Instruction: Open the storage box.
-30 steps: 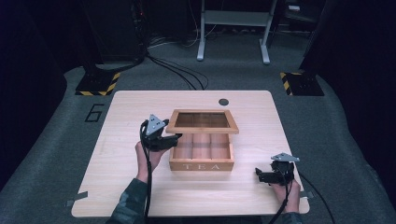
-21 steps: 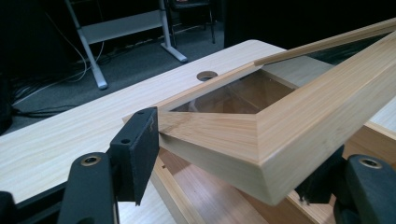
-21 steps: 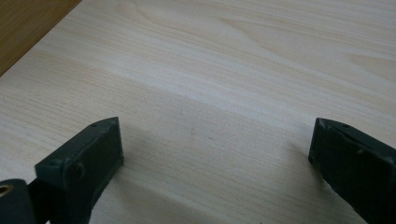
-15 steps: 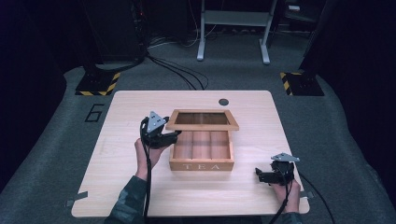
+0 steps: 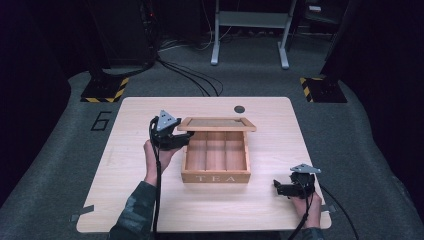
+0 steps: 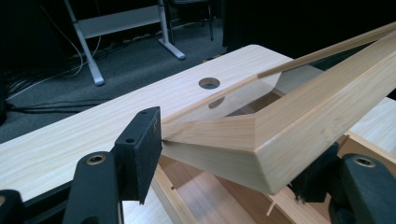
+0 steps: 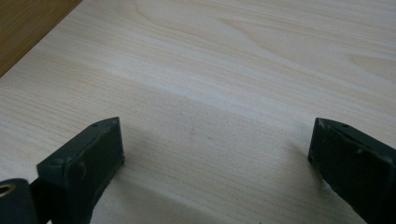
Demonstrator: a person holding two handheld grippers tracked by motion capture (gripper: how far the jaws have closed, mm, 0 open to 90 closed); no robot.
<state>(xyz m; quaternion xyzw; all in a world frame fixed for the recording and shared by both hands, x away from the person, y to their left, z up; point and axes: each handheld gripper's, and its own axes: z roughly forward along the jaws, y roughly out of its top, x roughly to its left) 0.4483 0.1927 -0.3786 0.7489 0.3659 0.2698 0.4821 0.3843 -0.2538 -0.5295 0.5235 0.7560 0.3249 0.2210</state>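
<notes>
While its jaws have just been closing, the left gripper (image 6: 224, 172) pinches a corner of the raised lid (image 6: 299, 121) of the tea box (image 5: 216, 157), mid-table. The right gripper (image 7: 215, 158) rests wide open on the table (image 7: 243, 70), holding nothing.

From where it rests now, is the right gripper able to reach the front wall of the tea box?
Probably yes. The right gripper rests open on bare table, and nothing lies between it and the front wall of the tea box; the left gripper holds the lid at the far left corner.
</notes>
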